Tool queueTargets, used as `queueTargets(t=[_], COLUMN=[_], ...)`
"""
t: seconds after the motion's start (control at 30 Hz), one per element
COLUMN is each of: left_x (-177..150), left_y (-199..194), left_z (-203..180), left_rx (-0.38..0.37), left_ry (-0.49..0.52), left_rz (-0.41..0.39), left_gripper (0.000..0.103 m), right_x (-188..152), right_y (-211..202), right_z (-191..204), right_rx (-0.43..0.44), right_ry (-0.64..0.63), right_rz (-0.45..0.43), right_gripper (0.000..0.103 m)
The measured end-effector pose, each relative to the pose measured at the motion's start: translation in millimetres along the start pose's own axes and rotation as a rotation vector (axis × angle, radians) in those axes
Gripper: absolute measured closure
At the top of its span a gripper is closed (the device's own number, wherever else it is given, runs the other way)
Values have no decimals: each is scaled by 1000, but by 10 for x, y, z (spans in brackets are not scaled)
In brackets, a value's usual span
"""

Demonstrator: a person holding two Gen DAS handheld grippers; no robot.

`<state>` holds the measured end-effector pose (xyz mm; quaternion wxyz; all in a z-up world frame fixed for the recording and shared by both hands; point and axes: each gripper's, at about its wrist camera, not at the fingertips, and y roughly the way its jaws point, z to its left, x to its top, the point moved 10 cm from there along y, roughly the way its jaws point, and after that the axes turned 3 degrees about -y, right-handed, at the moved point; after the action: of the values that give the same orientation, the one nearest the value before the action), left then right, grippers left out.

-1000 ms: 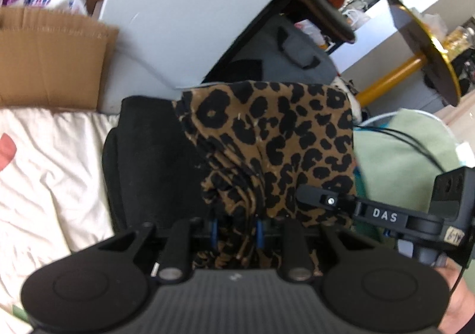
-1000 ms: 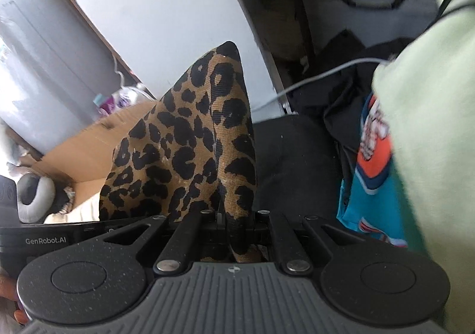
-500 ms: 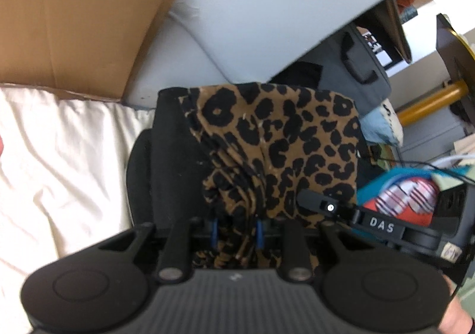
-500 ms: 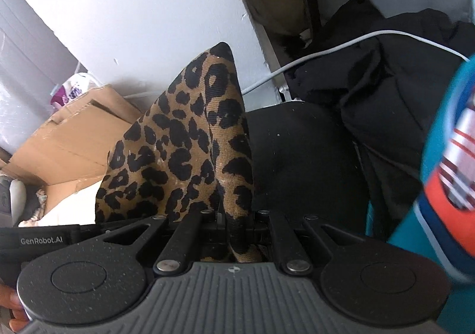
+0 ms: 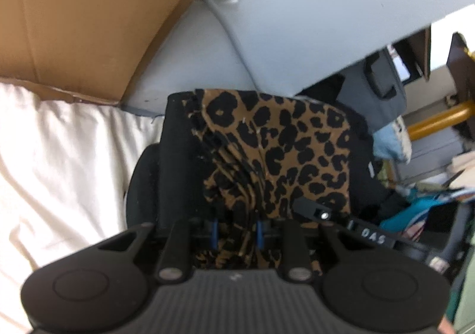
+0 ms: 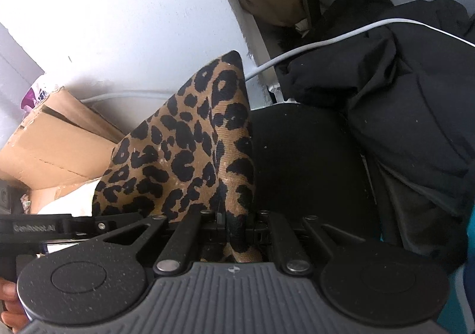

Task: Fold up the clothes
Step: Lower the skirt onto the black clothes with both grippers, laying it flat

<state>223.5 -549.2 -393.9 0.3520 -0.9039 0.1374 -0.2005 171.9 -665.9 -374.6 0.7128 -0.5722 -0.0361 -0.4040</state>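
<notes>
A leopard-print garment hangs stretched between my two grippers, above a folded black garment. My left gripper is shut on a bunched edge of the leopard cloth. My right gripper is shut on another edge of the same leopard-print garment, which rises to a point in front of it. The right gripper also shows at the right of the left wrist view. The left gripper shows at the left edge of the right wrist view. The folded black garment lies just beyond the leopard cloth.
A white sheet covers the bed at left. A cardboard box and a white wall panel stand behind. A heap of black clothes with a white cable lies at right. A grey bag and teal cloth sit farther right.
Both grippers have moved forward and down toward the folded black garment with the leopard cloth still held. The green and teal clothes have slid out of the right wrist view.
</notes>
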Motion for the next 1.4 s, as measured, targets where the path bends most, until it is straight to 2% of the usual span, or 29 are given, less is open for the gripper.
queueTargets(t=[0.1, 0.2, 0.27, 0.3, 0.33, 0.37, 0.4, 0.5, 0.57, 0.67, 0.77, 0.83, 0.97, 1.27, 1.3, 1.37, 1.4], left_x=[41, 70, 74, 72, 68, 64, 60, 72, 106, 209, 305, 331, 291, 29, 0, -50, -65], left_y=[26, 124, 177, 170, 156, 142, 107, -46, -152, -326, -453, -485, -412, -75, -35, 30, 55], left_z=[51, 155, 250, 269, 282, 294, 296, 303, 298, 189, 43, -68, -277, -323, -256, -137, -90], left_rx=[2, 36, 79, 88, 96, 103, 112, 156, 171, 186, 168, 152, 141, 182, 203, 235, 244], left_ry=[-17, -27, -40, -48, -56, -64, -56, -4, 20, 57, 78, 96, 175, 282, 289, 309, 314], left_rz=[2, 4, 2, 0, -2, -5, -9, -26, -36, -89, -132, -140, -127, -58, -48, -37, -35], left_gripper=[79, 77, 60, 57, 53, 52, 51, 47, 49, 60, 68, 69, 76, 78, 79, 92, 92], right_x=[29, 18, -7, -13, -16, -24, -32, -74, -100, -141, -156, -194, -282, -477, -497, -533, -547], right_y=[50, 161, 204, 226, 224, 201, 175, 60, -47, -214, -297, -352, -391, -168, -120, -29, 8], right_z=[-5, -22, -78, -113, -163, -192, -219, -304, -334, -341, -307, -242, -110, 265, 296, 334, 337], right_rx=[9, -5, -31, -51, -85, -108, -129, -164, -169, -144, -148, -140, -102, -55, -56, -57, -58], right_ry=[21, 14, 22, 25, 25, 26, 26, 29, 29, 20, -3, -15, -23, -86, -94, -99, -95], right_rz=[-11, -2, 0, -2, -11, -23, -34, -60, -81, -111, -141, -156, -165, -135, -131, -124, -122], right_gripper=[98, 97, 94, 88, 76, 71, 68, 68, 68, 68, 68, 68, 68, 67, 66, 64, 58])
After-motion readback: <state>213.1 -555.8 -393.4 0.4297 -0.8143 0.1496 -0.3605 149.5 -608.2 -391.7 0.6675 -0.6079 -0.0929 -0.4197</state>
